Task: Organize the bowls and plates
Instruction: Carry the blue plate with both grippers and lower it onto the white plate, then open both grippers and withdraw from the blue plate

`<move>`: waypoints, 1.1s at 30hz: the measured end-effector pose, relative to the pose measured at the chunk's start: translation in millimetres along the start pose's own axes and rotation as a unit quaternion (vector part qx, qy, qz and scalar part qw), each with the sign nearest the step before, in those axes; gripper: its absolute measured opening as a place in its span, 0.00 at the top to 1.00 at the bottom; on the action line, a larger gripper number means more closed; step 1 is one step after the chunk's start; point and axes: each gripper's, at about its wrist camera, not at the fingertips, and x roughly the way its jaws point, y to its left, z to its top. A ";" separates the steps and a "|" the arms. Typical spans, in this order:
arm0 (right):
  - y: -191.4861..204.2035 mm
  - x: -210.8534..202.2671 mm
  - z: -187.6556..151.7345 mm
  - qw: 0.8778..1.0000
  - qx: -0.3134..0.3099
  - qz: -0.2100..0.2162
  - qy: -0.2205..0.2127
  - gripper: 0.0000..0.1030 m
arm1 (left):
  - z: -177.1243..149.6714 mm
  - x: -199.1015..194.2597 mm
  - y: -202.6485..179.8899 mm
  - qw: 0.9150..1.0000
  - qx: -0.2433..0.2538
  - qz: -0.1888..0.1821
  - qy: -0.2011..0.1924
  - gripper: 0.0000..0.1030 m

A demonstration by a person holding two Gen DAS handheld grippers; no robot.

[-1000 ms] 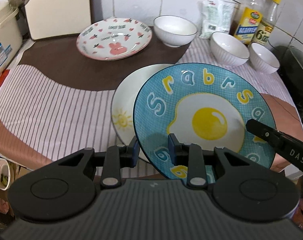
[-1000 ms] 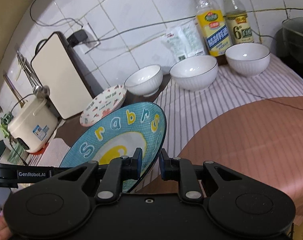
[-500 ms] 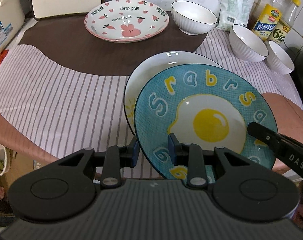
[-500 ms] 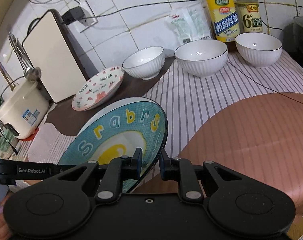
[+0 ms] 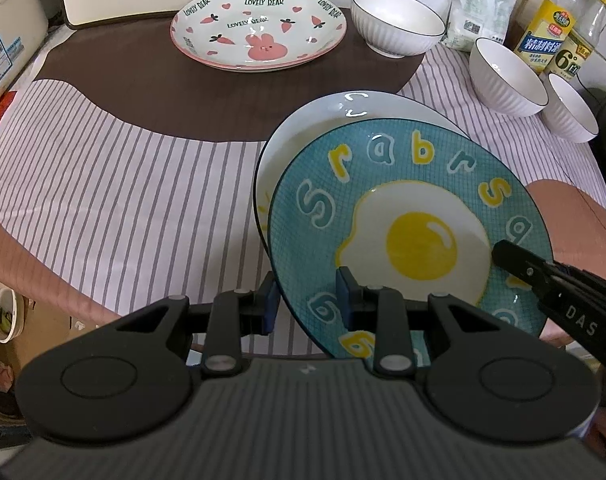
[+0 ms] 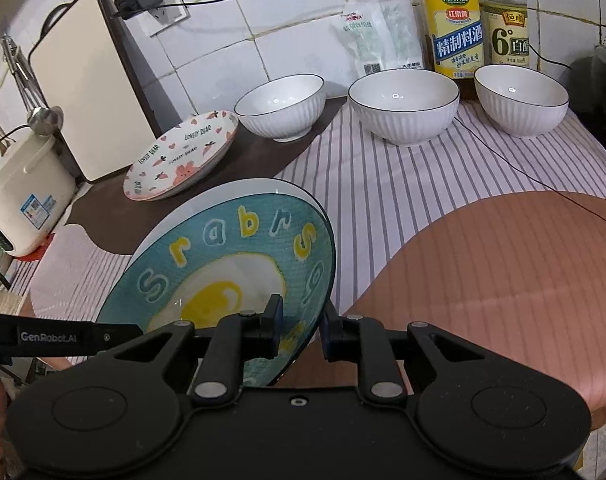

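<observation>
Since both claws are already on it, the trick with this step is keeping the blue egg plate [image 5: 403, 216] level while it goes down on the white plate [image 5: 343, 120] under it, out toward the front edge of the striped table [image 5: 123, 184]. I'd match the rims before letting go, so the stack sits flush and doesn't rock. Bunny plate [image 5: 259, 26] and the three white bowls [image 6: 405, 106] wait along the back edge. Left gripper [image 5: 307, 304] is clamped on the blue plate's near rim, right gripper [image 6: 301, 330] pinches its right rim, so release both together.
</observation>
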 end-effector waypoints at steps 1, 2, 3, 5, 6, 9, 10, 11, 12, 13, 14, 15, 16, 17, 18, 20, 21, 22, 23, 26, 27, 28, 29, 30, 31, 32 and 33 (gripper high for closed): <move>0.6 0.6 0.8 1.000 -0.001 -0.003 0.003 0.75 | 0.3 0.3 0.1 1.000 0.001 0.000 0.002 0.73; 3.1 1.3 1.4 1.000 -0.006 -0.009 0.006 0.74 | 0.5 0.1 -1.1 1.000 0.001 0.001 0.003 0.73; 6.9 1.9 1.3 1.000 -0.016 -0.016 0.008 0.71 | 0.9 0.2 -1.7 1.000 0.001 0.002 0.004 0.73; 16.7 2.5 0.0 0.998 -0.049 -0.038 0.008 0.68 | 1.3 0.8 -1.8 1.000 -0.003 0.003 0.005 0.73; 20.3 2.5 -0.2 0.997 -0.063 -0.046 0.007 0.67 | 1.4 1.7 -0.9 1.000 -0.006 0.002 0.006 0.73; 18.5 4.0 1.5 0.996 -0.067 -0.050 0.010 0.67 | 1.5 4.2 1.4 1.000 -0.010 -0.002 0.008 0.73; 18.4 4.4 1.8 0.996 -0.070 -0.053 0.009 0.67 | 1.9 4.4 1.1 1.000 -0.007 -0.001 0.009 0.73; 18.6 4.7 2.0 0.996 -0.073 -0.054 0.007 0.67 | 2.3 4.9 0.4 1.000 -0.006 0.001 0.011 0.73; 19.2 5.6 1.9 0.996 -0.074 -0.054 0.005 0.67 | 2.2 5.2 0.2 1.000 -0.005 0.003 0.011 0.73; 18.6 6.6 1.9 0.996 -0.073 -0.053 0.004 0.67 | 1.9 5.4 -0.6 1.000 -0.005 0.005 0.010 0.73; 17.9 7.7 2.0 0.996 -0.070 -0.051 0.003 0.67 | 1.7 5.3 -0.8 1.000 -0.004 0.006 0.009 0.73; 17.2 8.6 1.9 0.996 -0.068 -0.049 0.001 0.67 | 1.7 5.2 -1.1 1.000 -0.003 0.007 0.009 0.73; 16.8 9.7 1.7 0.997 -0.068 -0.047 -0.001 0.67 | 2.0 5.3 -0.9 1.000 -0.003 0.007 0.009 0.73; 16.7 11.0 1.4 0.997 -0.069 -0.046 -0.004 0.67 | 2.4 5.6 -0.5 1.000 -0.003 0.007 0.009 0.73; 17.2 12.4 1.0 0.996 -0.071 -0.046 -0.006 0.66 | 2.4 5.6 -0.7 1.000 -0.002 0.007 0.008 0.73; 18.9 14.2 -0.1 0.995 -0.080 -0.050 -0.012 0.65 | 3.0 6.2 0.2 1.000 -0.004 0.008 0.005 0.73; 20.0 14.8 -0.9 0.995 -0.086 -0.052 -0.015 0.64 | 3.2 6.5 0.2 1.000 -0.005 0.008 0.005 0.73; 20.9 15.7 -1.4 0.994 -0.093 -0.054 -0.018 0.63 | 3.6 6.8 0.5 1.000 -0.005 0.008 0.005 0.73; 21.7 16.9 -1.7 0.993 -0.098 -0.057 -0.021 0.63 | 4.0 7.1 0.5 1.000 -0.006 0.009 0.005 0.73; 25.4 21.0 -1.9 0.990 -0.118 -0.067 -0.026 0.61 | 5.1 7.9 1.6 1.000 -0.009 0.008 0.005 0.72; 26.8 22.6 -2.1 0.989 -0.125 -0.073 -0.028 0.61 | 5.2 8.3 1.9 1.000 -0.009 0.008 0.007 0.72; 28.8 25.0 -2.8 0.987 -0.135 -0.079 -0.028 0.61 | 5.3 9.0 2.3 1.000 -0.008 0.009 0.008 0.72; 30.2 26.7 -3.7 0.986 -0.142 -0.085 -0.030 0.61 | 5.0 9.4 2.8 1.000 -0.008 0.009 0.008 0.72; 30.7 27.9 -5.0 0.985 -0.146 -0.088 -0.036 0.61 | 4.9 9.0 3.2 1.000 -0.008 0.006 0.005 0.72; 29.8 28.1 -5.2 0.985 -0.142 -0.088 -0.040 0.61 | 4.9 8.3 3.2 1.000 -0.006 0.004 0.003 0.72; 27.9 28.0 -4.8 0.986 -0.136 -0.085 -0.042 0.62 | 5.1 8.0 2.9 1.000 -0.004 0.004 0.004 0.72; 26.0 27.5 -4.4 0.987 -0.132 -0.081 -0.042 0.63 | 5.1 7.5 2.9 1.000 -0.004 0.003 0.004 0.72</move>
